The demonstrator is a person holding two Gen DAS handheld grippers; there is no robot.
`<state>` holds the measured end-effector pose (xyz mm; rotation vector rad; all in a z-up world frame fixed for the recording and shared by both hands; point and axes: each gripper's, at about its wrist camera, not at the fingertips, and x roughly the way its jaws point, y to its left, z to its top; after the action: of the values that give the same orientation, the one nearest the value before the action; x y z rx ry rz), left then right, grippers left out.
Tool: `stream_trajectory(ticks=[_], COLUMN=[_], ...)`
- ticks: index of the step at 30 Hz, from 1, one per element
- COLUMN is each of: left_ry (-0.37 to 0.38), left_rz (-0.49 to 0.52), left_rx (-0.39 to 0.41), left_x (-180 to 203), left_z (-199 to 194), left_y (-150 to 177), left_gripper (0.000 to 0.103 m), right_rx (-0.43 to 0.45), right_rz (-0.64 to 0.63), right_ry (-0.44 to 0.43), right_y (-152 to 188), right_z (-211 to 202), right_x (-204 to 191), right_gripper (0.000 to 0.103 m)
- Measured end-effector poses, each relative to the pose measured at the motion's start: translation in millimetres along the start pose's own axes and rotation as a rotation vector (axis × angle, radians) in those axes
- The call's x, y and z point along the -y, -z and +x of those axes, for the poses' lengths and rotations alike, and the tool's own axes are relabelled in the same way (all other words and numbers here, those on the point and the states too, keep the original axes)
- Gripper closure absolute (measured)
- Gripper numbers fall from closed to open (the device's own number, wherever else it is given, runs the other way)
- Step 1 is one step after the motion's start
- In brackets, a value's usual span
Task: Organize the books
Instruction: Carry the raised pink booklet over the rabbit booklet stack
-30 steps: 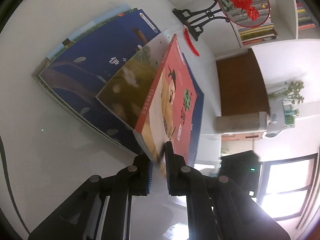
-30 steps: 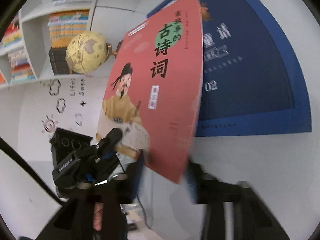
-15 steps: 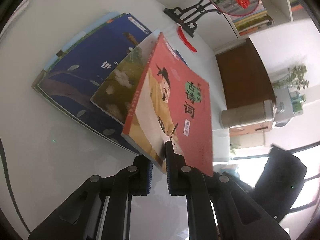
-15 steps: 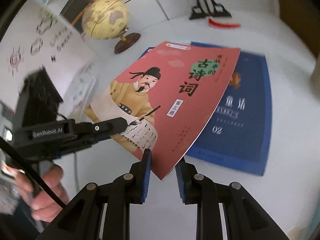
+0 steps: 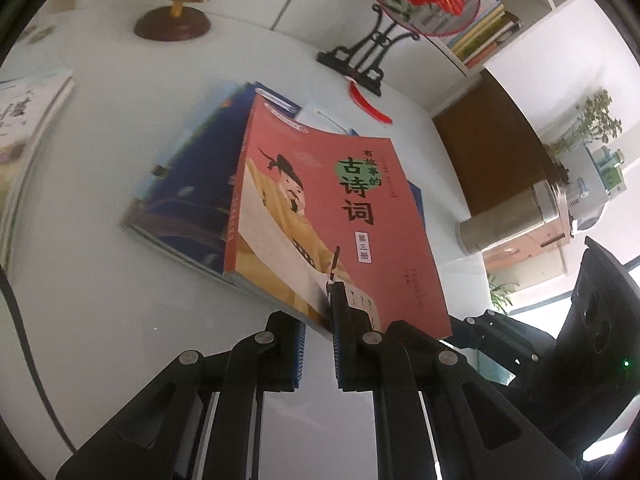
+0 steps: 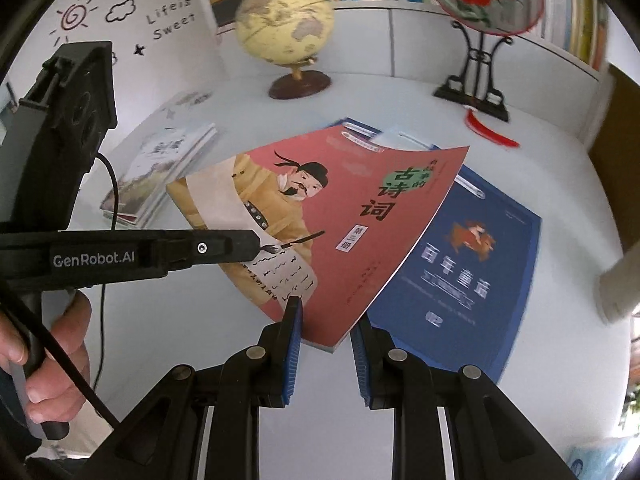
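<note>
A red book [image 5: 320,216] with a robed figure on its cover is held above the white table. My left gripper [image 5: 318,320] is shut on its near edge; it also shows in the right wrist view [image 6: 256,246] at the book's [image 6: 320,216] left side. My right gripper [image 6: 326,332] has its fingers around the book's near corner. A blue book [image 6: 472,264] lies flat under it on the table. In the left wrist view a stack of blue books [image 5: 188,184] lies beneath the red one.
A globe [image 6: 284,24] and a round flower fan on a black stand [image 6: 480,0] stand at the back of the table. A separate pile of books [image 6: 160,168] lies at the left. Bookshelves line the back wall.
The red book has swung from nearly upright to almost flat. The right gripper has closed in around its near corner.
</note>
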<state>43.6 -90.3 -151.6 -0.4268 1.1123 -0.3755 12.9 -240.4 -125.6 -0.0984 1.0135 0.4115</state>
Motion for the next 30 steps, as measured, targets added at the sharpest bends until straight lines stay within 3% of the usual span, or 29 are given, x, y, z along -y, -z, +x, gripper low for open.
stream_trajectory(ticks=[18,30], left_ry=[-0.058,-0.115], left_rz=[-0.021,-0.079], left_rx=[0.075,0.178], left_x=[-84,-182], left_z=[-84,-152], left_y=[-21,-44], left_gripper=[0.094,0.094], right_rx=[0.045,0.102], right_rz=[-0.130,-0.209], right_ry=[-0.056,-0.112], right_y=[-46,-104], right_z=[20,54], right_x=[-106,-213], right_gripper=[0.080,0.080])
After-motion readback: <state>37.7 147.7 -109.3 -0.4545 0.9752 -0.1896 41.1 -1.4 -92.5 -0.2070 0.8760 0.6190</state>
